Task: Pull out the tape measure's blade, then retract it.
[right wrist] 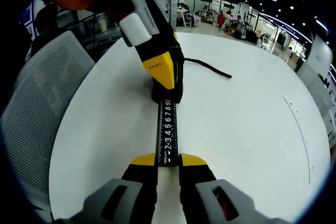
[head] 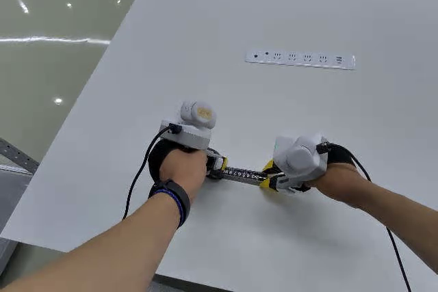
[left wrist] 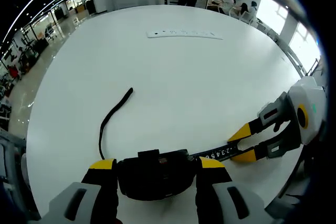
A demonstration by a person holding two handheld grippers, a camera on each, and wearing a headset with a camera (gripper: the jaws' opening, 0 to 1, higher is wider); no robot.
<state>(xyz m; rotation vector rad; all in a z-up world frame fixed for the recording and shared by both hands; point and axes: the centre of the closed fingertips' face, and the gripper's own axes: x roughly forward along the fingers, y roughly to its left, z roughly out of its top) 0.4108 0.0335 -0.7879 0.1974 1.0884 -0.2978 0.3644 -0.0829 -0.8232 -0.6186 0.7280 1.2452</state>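
- Head view: the tape measure (head: 215,166) sits on the worktop (head: 274,18) at 6 o'clock, with a short length of blade (head: 243,174) out.
- Left gripper view: the left gripper's (left wrist: 157,164) jaws clamp the rigid case (left wrist: 152,178).
- Right gripper view: the right gripper's (right wrist: 168,159) jaws pinch the blade tip. The blade is probably springy and slick, so grip it at the end.

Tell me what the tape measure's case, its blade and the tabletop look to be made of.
The case looks like matte black plastic or rubber, with no glints. The blade is a thin dark strip with printed white numerals, probably coated metal, though that is unconfirmed. The tabletop is smooth, white and laminate-like, with a soft sheen and no grain.
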